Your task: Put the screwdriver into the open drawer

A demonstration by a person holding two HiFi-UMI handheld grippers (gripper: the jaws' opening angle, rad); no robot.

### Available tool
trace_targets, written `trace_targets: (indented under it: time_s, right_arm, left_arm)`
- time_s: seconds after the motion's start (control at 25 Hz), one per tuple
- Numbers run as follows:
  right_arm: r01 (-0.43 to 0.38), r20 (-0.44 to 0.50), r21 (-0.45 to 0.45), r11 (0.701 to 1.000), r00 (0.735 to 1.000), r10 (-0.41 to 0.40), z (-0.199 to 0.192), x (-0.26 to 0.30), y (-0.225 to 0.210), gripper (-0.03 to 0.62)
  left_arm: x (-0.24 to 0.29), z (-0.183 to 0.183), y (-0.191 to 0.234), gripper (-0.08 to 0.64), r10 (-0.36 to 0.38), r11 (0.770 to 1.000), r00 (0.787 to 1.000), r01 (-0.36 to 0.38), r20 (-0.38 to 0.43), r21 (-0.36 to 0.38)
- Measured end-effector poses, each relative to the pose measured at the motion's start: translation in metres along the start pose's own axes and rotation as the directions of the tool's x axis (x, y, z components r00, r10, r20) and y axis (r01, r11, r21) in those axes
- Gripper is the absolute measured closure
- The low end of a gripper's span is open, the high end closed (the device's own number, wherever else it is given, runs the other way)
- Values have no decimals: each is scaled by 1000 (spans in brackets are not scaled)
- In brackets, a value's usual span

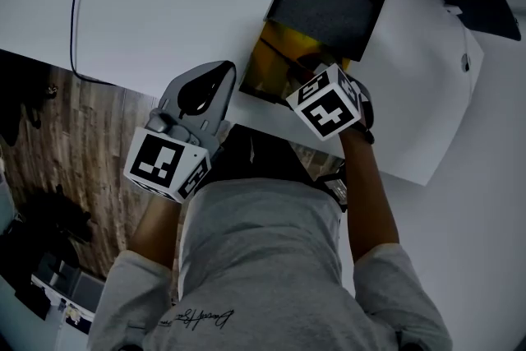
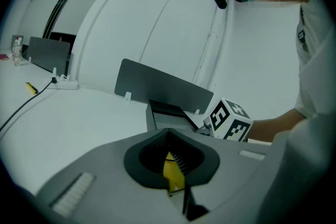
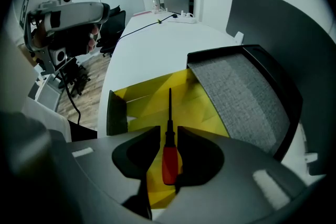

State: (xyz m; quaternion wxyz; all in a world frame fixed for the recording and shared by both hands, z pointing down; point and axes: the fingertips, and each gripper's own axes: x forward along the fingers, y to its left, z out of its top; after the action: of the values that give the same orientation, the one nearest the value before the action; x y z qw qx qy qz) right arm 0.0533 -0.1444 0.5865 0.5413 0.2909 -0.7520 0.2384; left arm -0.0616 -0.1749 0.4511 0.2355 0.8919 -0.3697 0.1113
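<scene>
The screwdriver [image 3: 169, 149] lies flat on the yellow floor of the open drawer [image 3: 116, 113]. Its red handle is nearest the camera and its dark shaft points away toward the drawer's far end. The right gripper [image 3: 168, 136] hangs steeply down over it, its jaws spread wide on either side of the handle. The handle shows in the gap, and the gripper has hold of nothing. The drawer sticks out of a small cabinet [image 3: 236, 97] with a grey felt-like top, which stands on the white table [image 3: 142, 50].

The left gripper [image 2: 168, 136] rests at the table's edge beside the drawer, its jaws closed tip to tip. A yellow sliver shows through the hole between them, and I cannot tell what it is.

In the head view the right gripper's marker cube and the hand hide the jaws, the screwdriver and much of the drawer. In the right gripper view the gripper's own body covers the near end of the drawer.

A line of script runs across the person's grey shirt [image 1: 197, 316], too small to read. The cubes carry only black-and-white square patterns.
</scene>
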Motion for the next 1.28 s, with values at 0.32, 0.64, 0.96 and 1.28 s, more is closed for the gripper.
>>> trace_targets:
  time_s: [0.32,0.64,0.96,1.28]
  right_arm:
    - [10,93,25,1000,996,-12,10,-27,0,492]
    - [17,168,57,998,985,-26,13,-55,8,523]
    - [13,254,115,993,966,-42,10,-88,11,556]
    - [7,366,129,992,929,-55,17,-135,19,577]
  left_arm:
    - [-10,15,-14,560,0,999,1000,0,15,37]
    - [-21,24,-28,559,-4,998,1000,3,26,62]
    - [-31,27,-46,560,-8,995,1000,6,25,95]
    - [-41,48,-56,560,-10,990,999,5,35,142]
